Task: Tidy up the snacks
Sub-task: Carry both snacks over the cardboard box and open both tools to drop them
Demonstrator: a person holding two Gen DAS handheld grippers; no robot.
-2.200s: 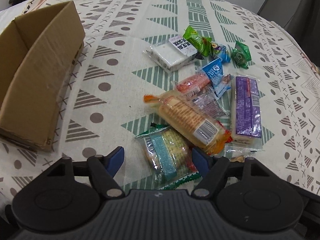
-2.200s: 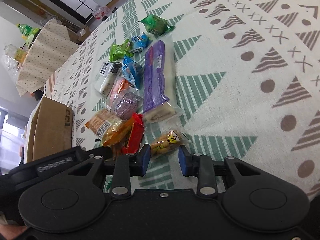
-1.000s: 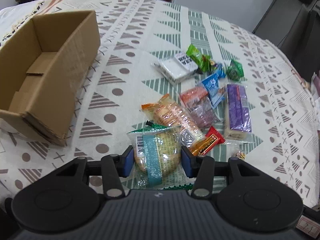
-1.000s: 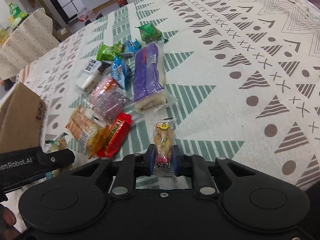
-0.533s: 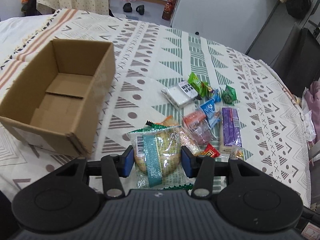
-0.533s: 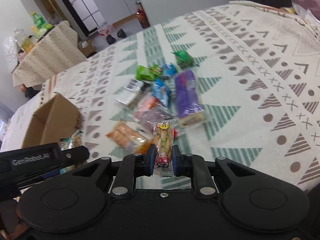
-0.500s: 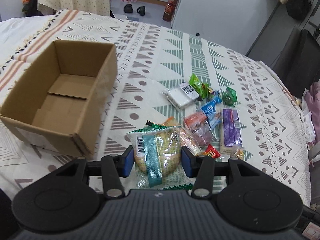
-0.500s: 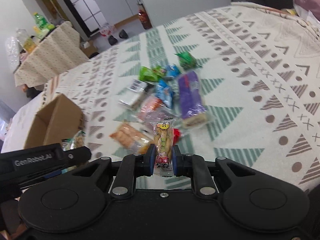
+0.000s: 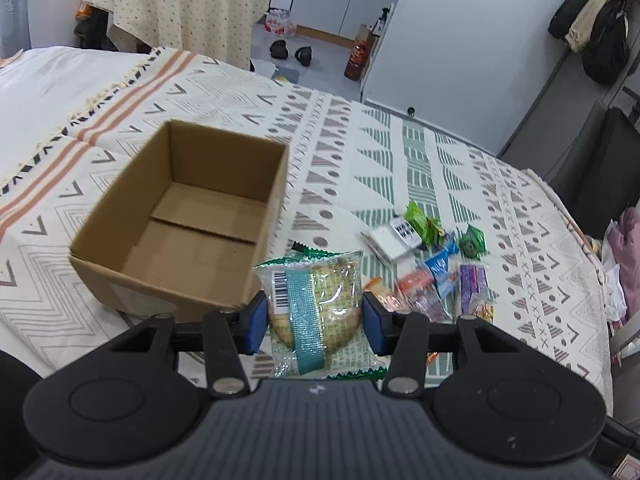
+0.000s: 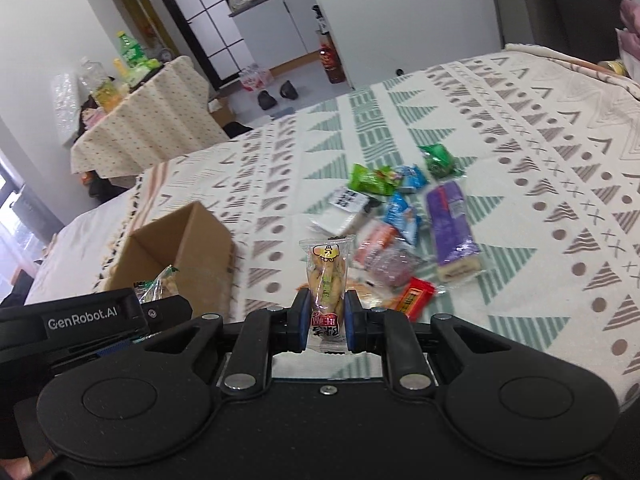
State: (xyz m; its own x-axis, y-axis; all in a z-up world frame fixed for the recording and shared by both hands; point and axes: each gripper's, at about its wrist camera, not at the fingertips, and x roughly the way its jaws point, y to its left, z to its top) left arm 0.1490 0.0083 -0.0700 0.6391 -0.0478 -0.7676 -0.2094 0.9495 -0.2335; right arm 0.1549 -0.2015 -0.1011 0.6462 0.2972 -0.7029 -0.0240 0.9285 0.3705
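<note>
The left gripper (image 9: 314, 318) has its blue-padded jaws closed on the sides of a clear plastic packet holding a round pale cake with a teal band and a barcode label (image 9: 310, 308), lifted clear of the patterned cloth. The right gripper (image 10: 324, 322) has its jaws drawn narrow onto the lower end of a slim clear packet of yellowish snack pieces with a cartoon face on top (image 10: 326, 280), which stands upright between them.

Just ahead and left of the cake packet sits the open brown cardboard box (image 9: 120, 280), its floor bare. From the right wrist view the same box lies to the left, with the left gripper between it and the camera.

Further out, on the cream cloth with green and brown triangles (image 9: 360, 160) covering what looks like a bed, the remaining snacks lie in a loose cluster: a long purple bar (image 10: 450, 224), a red bar (image 10: 414, 298), a white packet with black print (image 10: 344, 206), blue sachets and green pouches.

The step in hand appears to be the carry: both packets are held and neither is over the box yet. The next move calls for bringing the left packet over the opening and spreading the jaws, then the right, taking turns so the grippers do not collide at the rim.
</note>
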